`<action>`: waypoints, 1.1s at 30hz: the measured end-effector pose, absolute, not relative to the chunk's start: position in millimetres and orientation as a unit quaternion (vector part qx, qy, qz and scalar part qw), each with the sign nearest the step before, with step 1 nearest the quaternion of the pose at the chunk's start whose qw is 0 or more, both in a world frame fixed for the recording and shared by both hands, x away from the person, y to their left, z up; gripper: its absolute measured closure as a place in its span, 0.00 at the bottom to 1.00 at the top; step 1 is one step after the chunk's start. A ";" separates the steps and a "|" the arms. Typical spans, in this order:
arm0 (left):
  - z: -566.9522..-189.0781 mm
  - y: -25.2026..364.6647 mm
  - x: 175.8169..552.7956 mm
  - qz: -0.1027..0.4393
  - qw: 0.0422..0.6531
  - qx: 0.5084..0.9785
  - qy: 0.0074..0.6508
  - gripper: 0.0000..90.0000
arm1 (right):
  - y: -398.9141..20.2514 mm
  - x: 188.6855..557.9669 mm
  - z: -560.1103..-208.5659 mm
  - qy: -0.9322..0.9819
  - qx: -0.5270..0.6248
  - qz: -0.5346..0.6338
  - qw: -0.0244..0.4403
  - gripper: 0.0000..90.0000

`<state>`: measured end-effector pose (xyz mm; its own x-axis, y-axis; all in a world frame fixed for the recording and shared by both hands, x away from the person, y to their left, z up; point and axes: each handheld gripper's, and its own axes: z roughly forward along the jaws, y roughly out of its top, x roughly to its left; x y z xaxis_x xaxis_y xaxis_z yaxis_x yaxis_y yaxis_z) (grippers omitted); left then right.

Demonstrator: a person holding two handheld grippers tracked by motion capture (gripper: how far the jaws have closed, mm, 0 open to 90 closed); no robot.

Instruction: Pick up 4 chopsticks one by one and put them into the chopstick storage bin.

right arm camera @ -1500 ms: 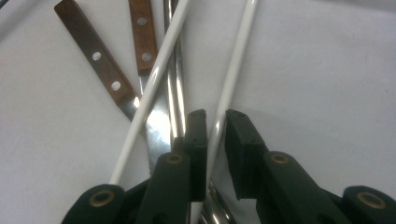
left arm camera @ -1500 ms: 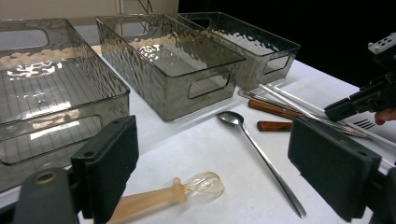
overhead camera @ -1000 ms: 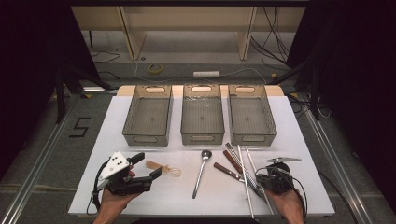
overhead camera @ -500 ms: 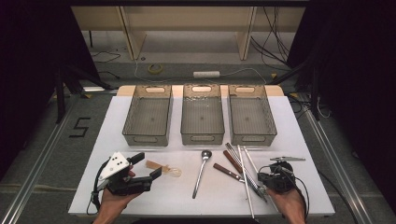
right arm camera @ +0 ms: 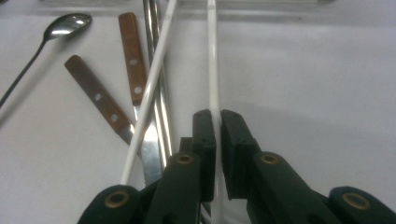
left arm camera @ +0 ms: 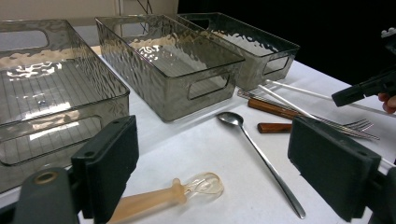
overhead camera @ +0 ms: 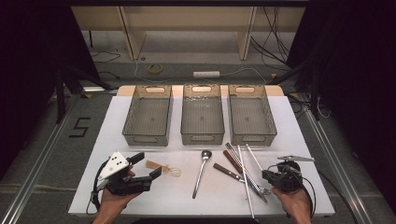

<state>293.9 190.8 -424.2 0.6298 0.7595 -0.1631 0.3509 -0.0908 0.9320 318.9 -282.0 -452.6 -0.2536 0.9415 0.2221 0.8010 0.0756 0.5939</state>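
1. The desk point(overhead camera: 299, 135) carries three bins point(overhead camera: 202, 120) in a row at its far side.
2. My left gripper point(overhead camera: 147, 167) hovers low at the near left, jaws wide apart around nothing, just beside a plastic spoon point(left arm camera: 168, 193).
3. My right gripper point(right arm camera: 217, 140) has its jaws pinched on a white stick point(right arm camera: 213, 60), which lies on the desk at the near right beside knives point(right arm camera: 133, 51) and a metal spoon point(overhead camera: 201, 171).

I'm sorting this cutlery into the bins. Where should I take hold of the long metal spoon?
Grip the long metal spoon mid-handle, from straight above, jaws set across the thin shaft. It lies flat on the table with bare space on both sides; the bowl end is wider and rounded, likely to slip.
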 end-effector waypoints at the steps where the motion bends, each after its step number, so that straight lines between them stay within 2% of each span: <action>1: -424.3 190.5 293.8 0.185 0.551 0.715 0.389 0.18 | -282.0 318.9 -452.6 0.725 0.601 0.318 0.110 0.95; 10: -425.7 189.9 296.0 0.176 0.544 0.723 0.388 0.18 | -269.9 314.6 -439.4 0.762 0.543 0.334 0.116 0.95; 17: -425.8 186.2 299.7 0.156 0.538 0.738 0.377 0.18 | -245.2 312.5 -430.2 0.799 0.482 0.342 0.110 0.95; 20: -426.7 178.5 303.7 0.128 0.524 0.763 0.356 0.18 | -234.5 313.1 -429.5 0.815 0.456 0.342 0.104 0.95; 33: -424.5 137.9 306.8 0.103 0.476 0.831 0.271 0.18 | -191.2 310.7 -424.7 0.867 0.366 0.332 0.070 0.95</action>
